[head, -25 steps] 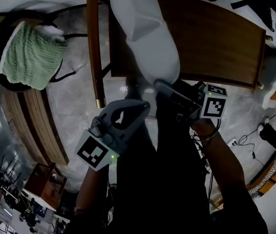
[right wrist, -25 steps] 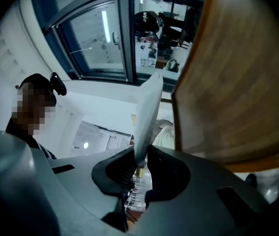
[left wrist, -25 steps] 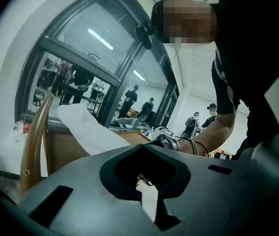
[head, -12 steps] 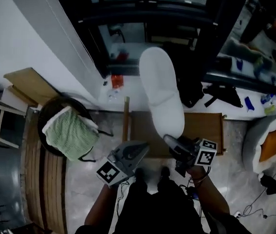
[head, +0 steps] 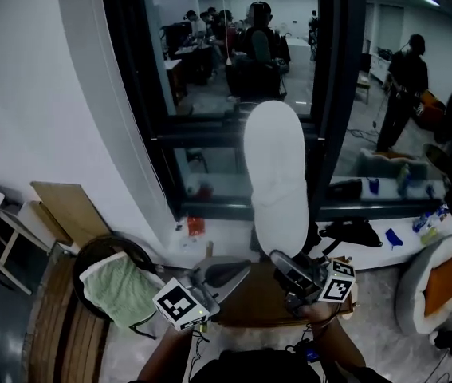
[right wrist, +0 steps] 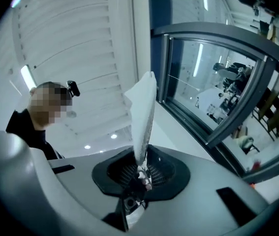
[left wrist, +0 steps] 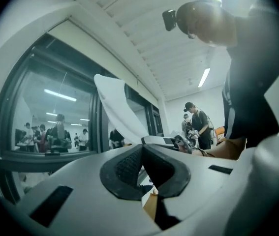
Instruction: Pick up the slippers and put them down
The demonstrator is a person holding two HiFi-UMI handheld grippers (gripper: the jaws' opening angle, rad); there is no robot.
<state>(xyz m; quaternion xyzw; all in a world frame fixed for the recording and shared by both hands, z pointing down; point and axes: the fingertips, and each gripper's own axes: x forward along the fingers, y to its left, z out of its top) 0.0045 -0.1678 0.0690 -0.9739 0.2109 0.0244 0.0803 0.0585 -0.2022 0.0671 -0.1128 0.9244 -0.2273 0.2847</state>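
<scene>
A white slipper (head: pixel 277 174) stands upright in the head view, its sole toward me, in front of the dark window. My right gripper (head: pixel 280 260) is shut on its lower end. In the right gripper view the slipper (right wrist: pixel 143 114) rises thin and edge-on out of the pinched pads of the right gripper (right wrist: pixel 141 170). My left gripper (head: pixel 244 266) sits just left of it, level, with its jaws together and nothing between them. In the left gripper view the left gripper (left wrist: pixel 141 150) is shut, and the slipper (left wrist: pixel 115 109) and the right gripper (left wrist: pixel 163 140) show beyond it.
A green towel (head: pixel 120 290) lies over a round black stand at the lower left. A wooden table (head: pixel 245 300) is below the grippers. A dark-framed window (head: pixel 329 94) with several people behind it fills the back. An orange cushion (head: pixel 442 282) sits at the right, a wooden board (head: pixel 66 210) leans at the left.
Both grippers have risen, and the slipper went up with the right one. The head view has swung from the floor and table up to the window.
</scene>
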